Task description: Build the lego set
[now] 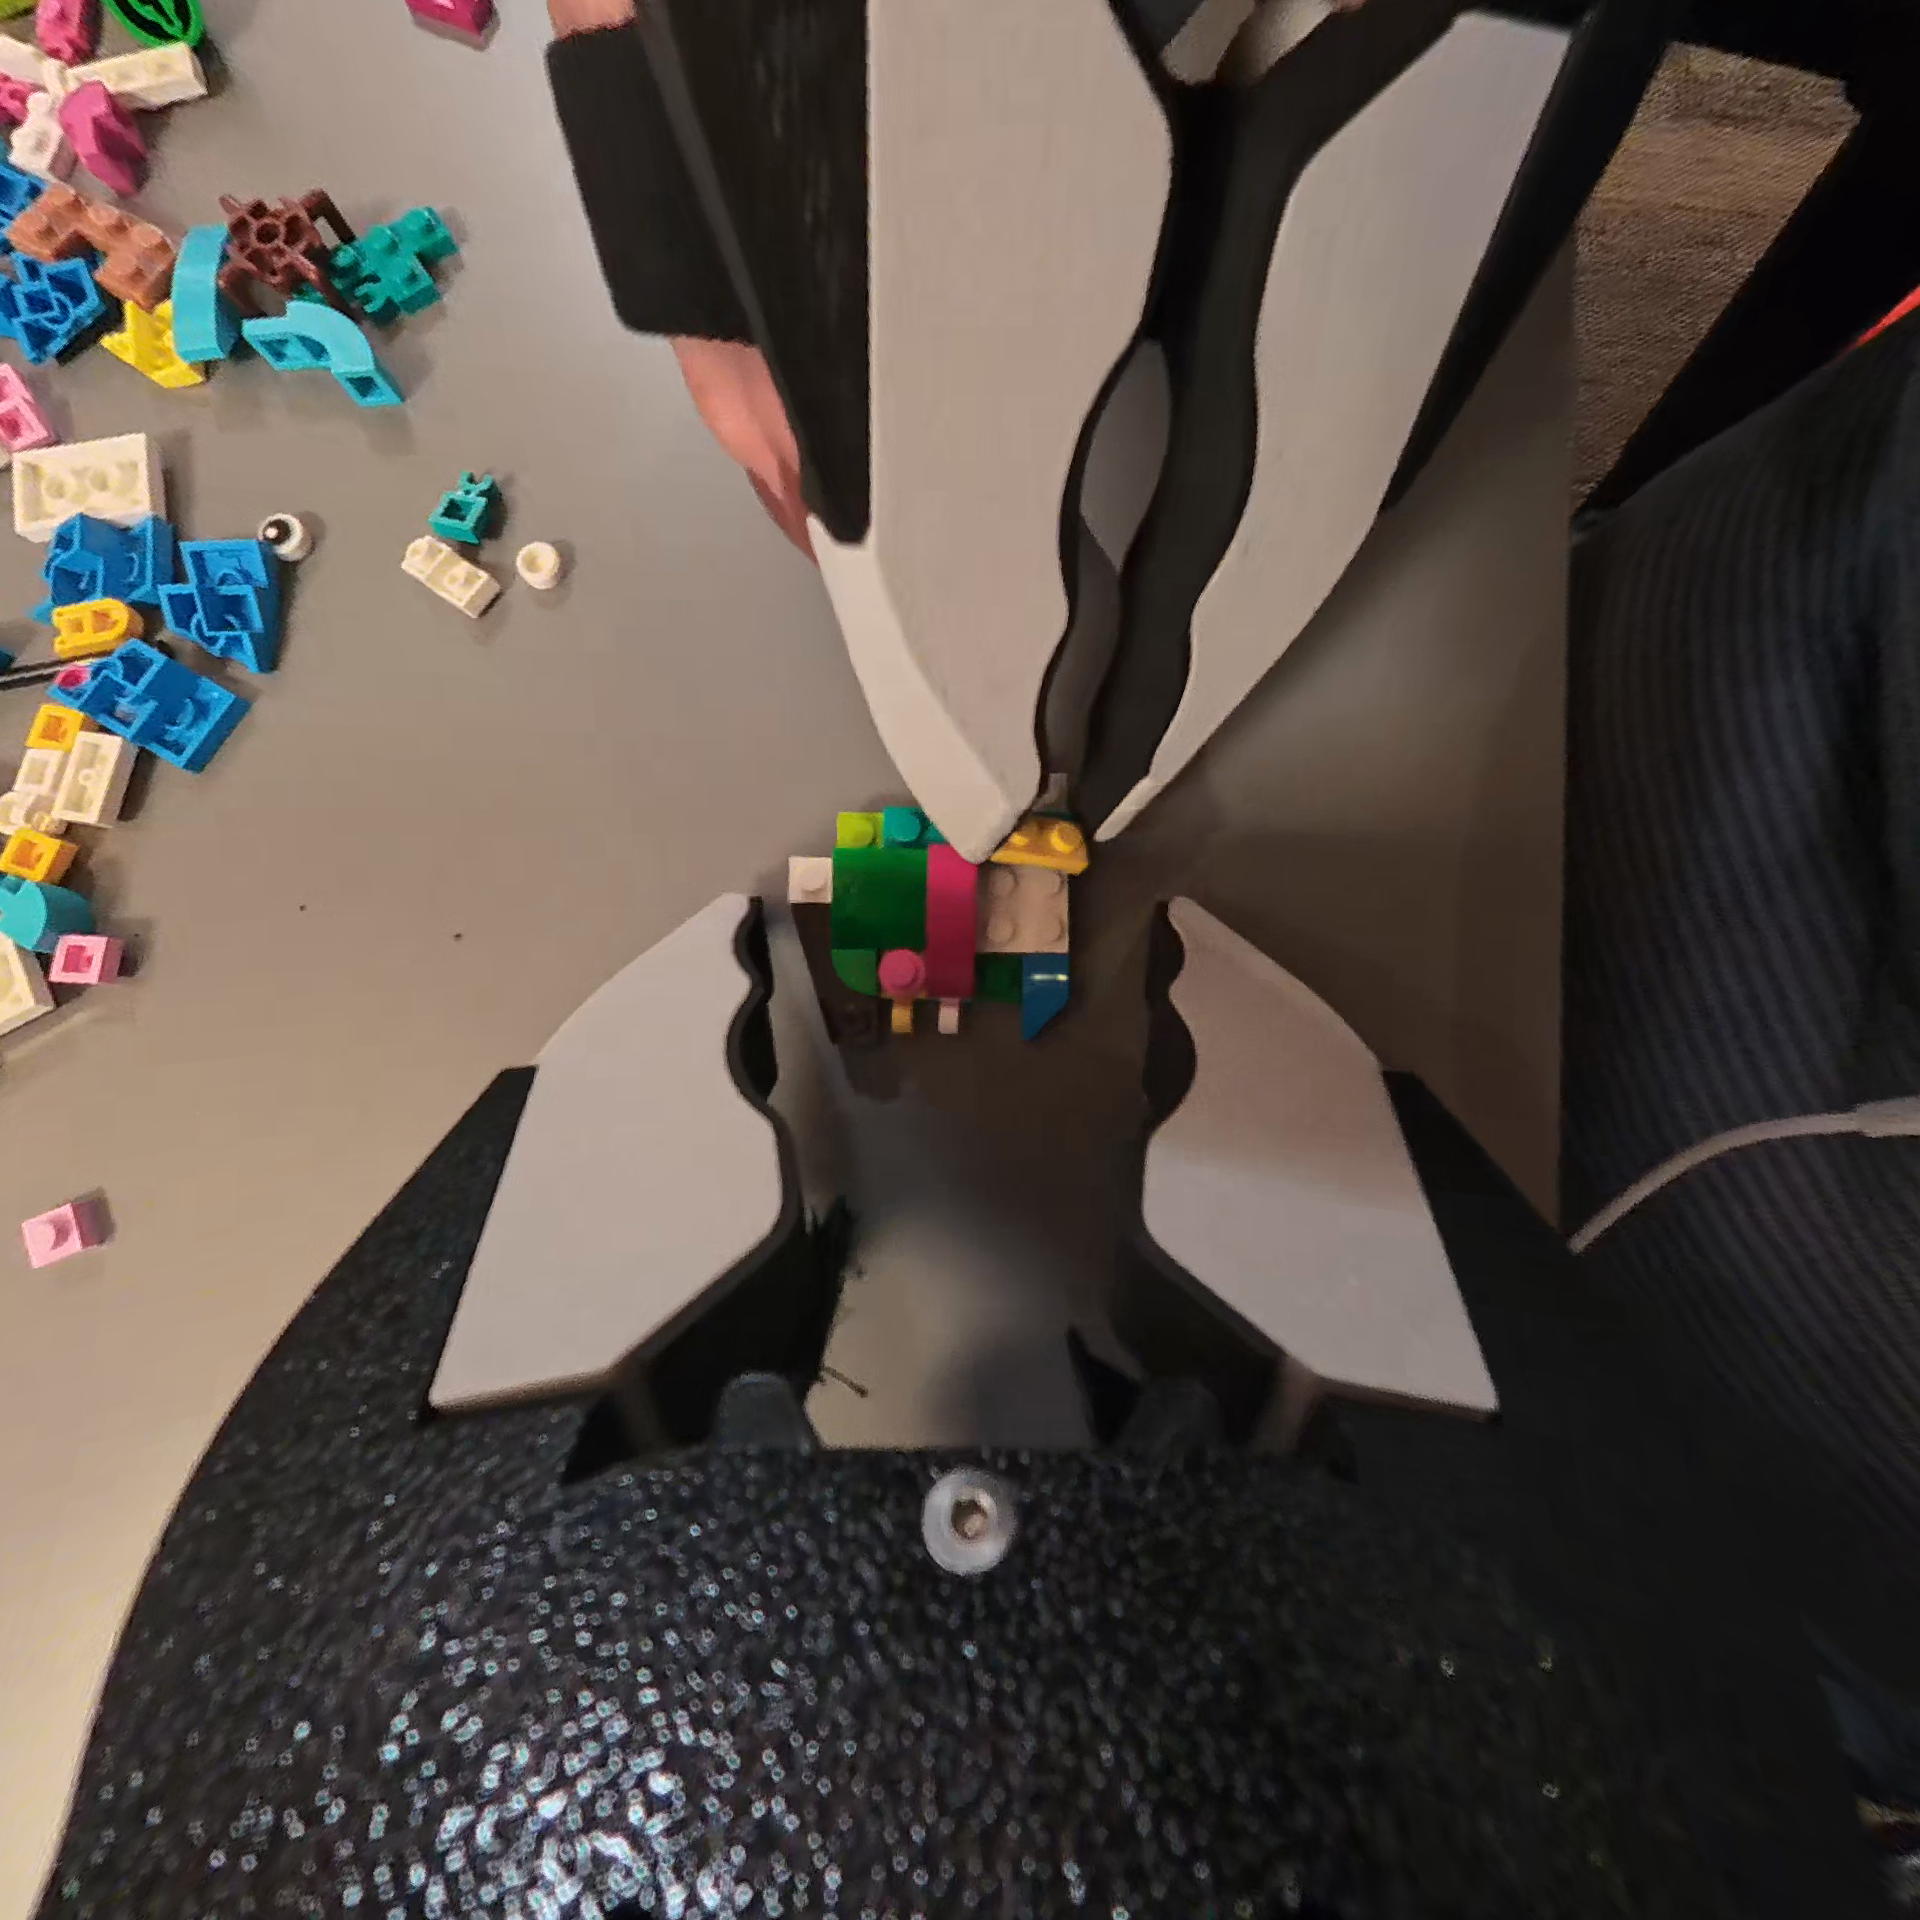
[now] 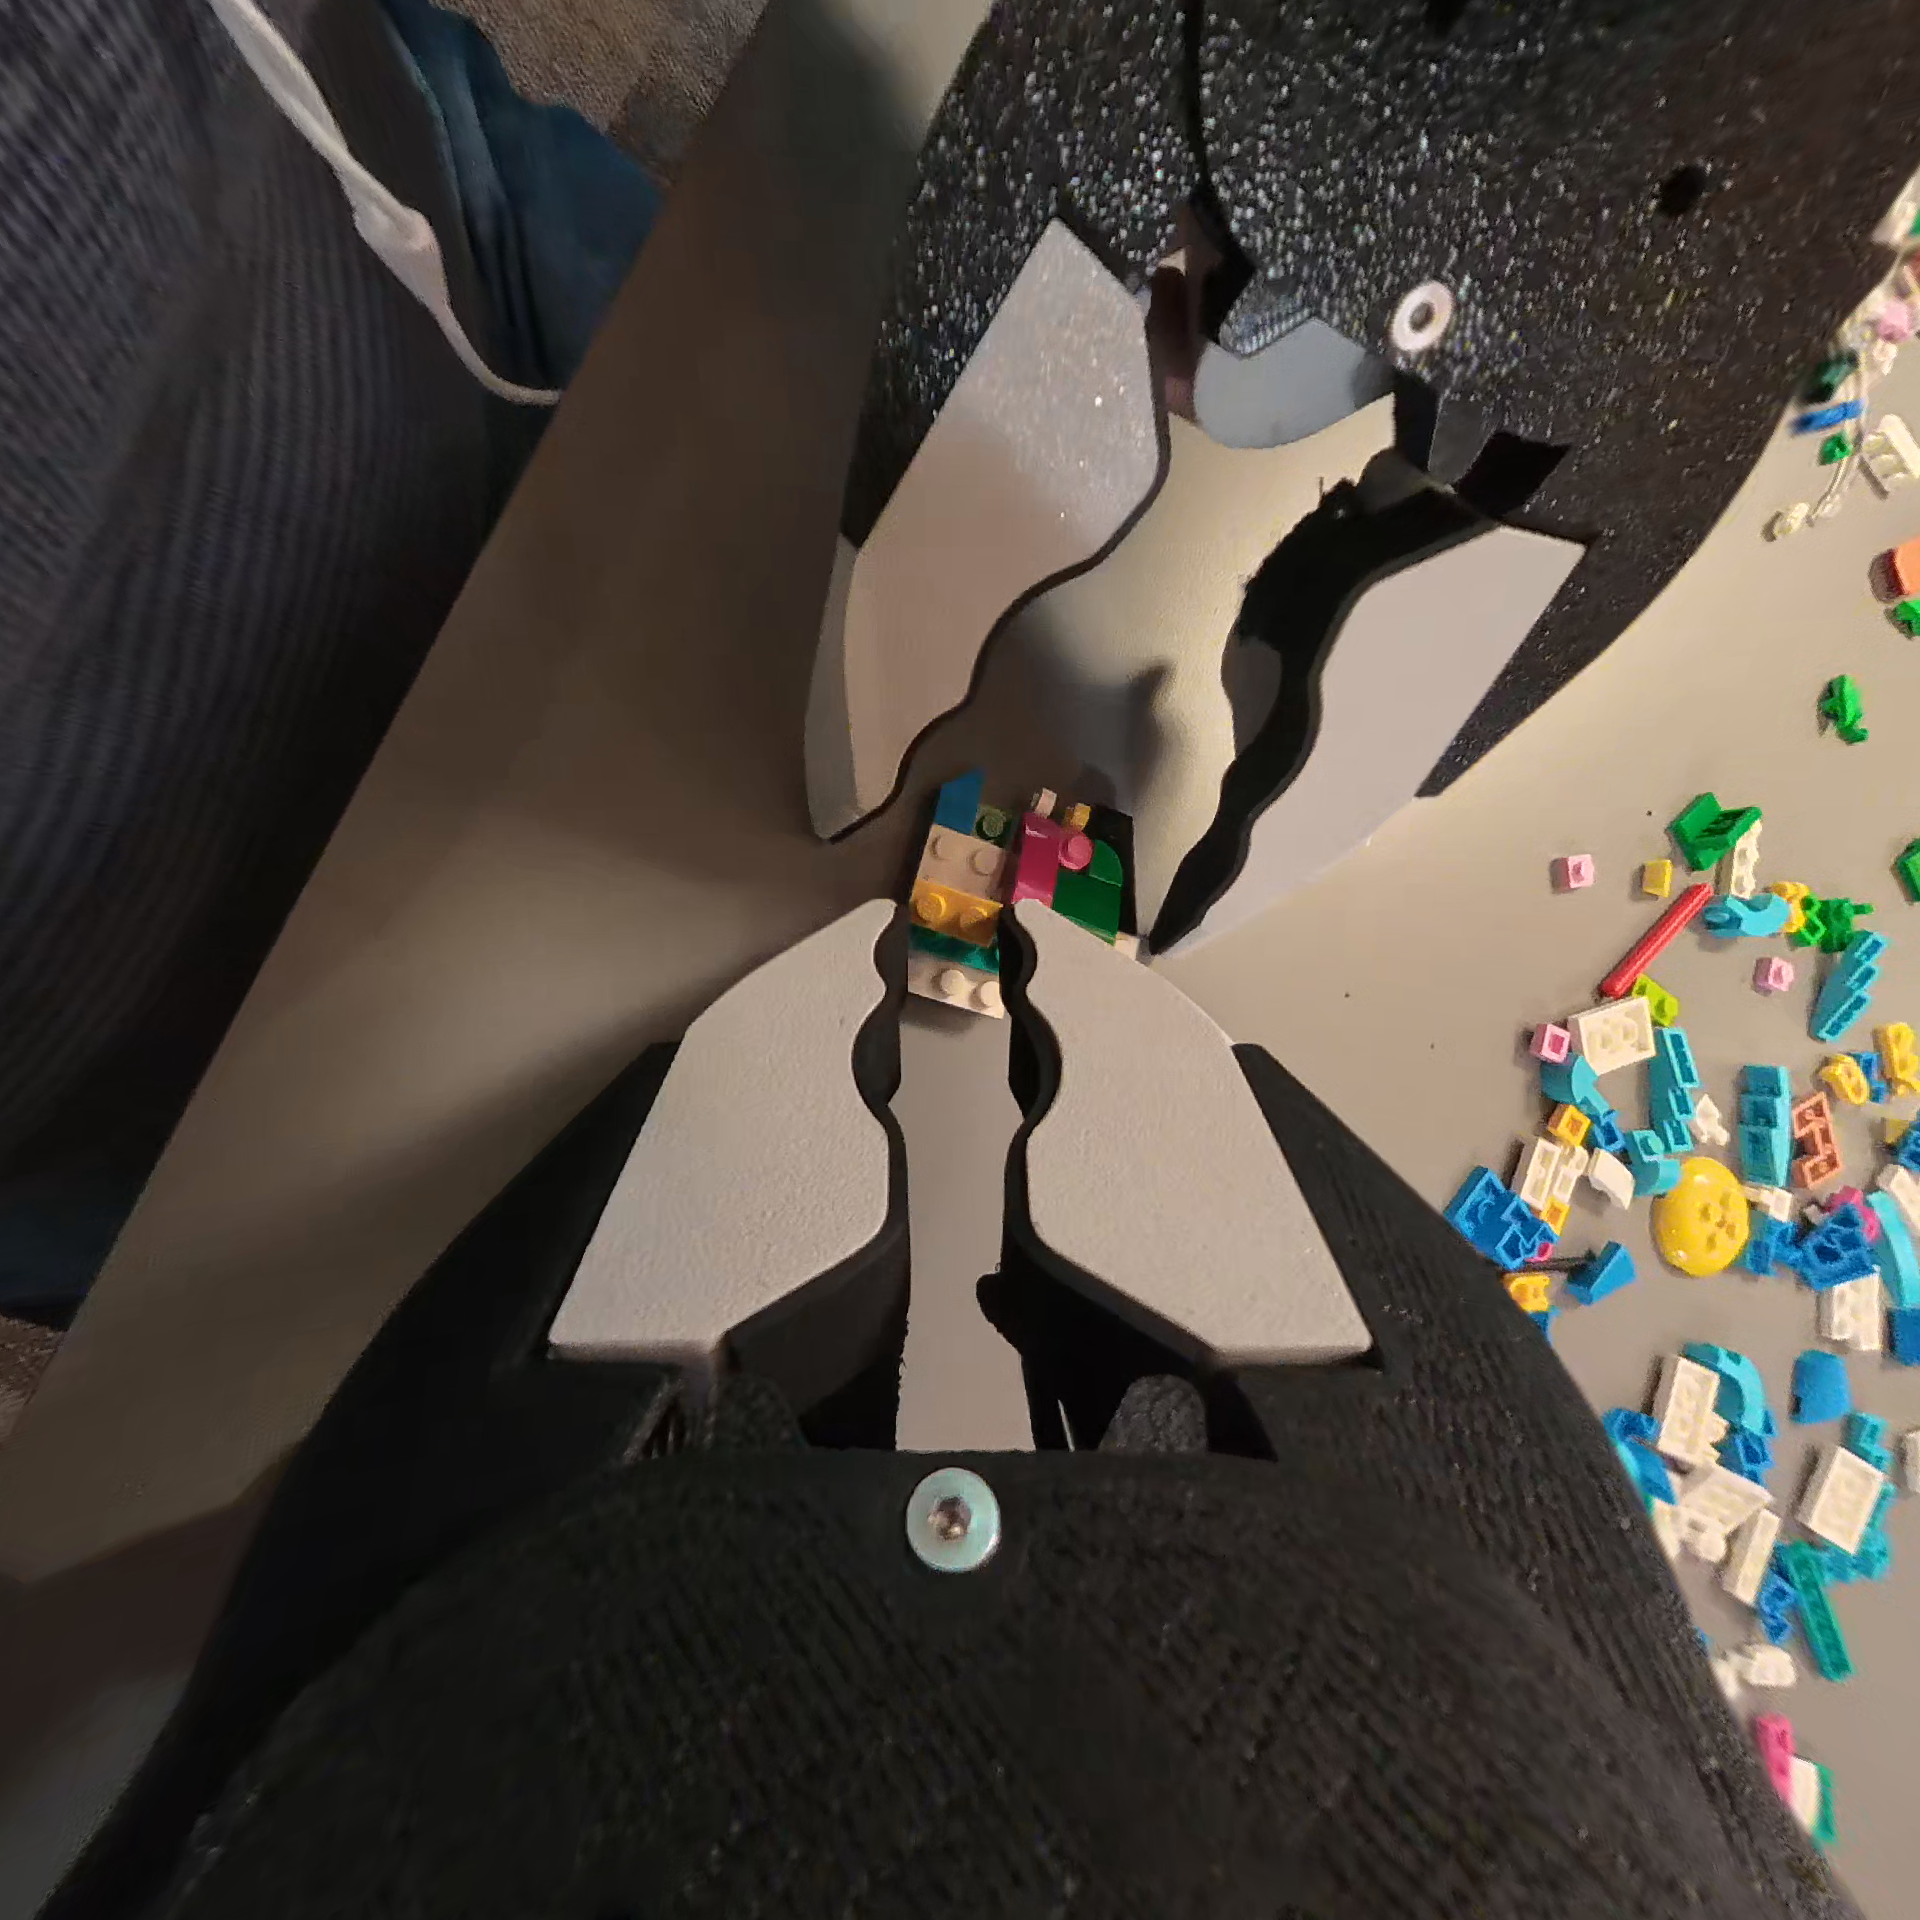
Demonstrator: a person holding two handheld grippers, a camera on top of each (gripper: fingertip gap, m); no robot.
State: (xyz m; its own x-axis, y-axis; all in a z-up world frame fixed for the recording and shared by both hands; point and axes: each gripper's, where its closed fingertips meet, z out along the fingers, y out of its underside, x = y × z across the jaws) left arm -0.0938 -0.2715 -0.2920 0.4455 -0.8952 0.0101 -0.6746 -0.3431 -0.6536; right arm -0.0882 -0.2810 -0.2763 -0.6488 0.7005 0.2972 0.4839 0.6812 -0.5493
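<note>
Little lego build (image 1: 951,925) sits near the surface (image 1: 582,935) edge. Left hand-held gripper (image 1: 961,914) spread wide around it, right hand-held gripper (image 2: 1003,914) pinching its yellow end. Loose bricks (image 1: 135,623) piled far left.

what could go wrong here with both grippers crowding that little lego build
1. The right gripper pinches near the yellow piece at one end of the lego build; a push there might tip or slide the build.
2. The left gripper is open around the build, so nothing clearly braces it.
3. The build sits close to the table edge and could get nudged off.
</note>
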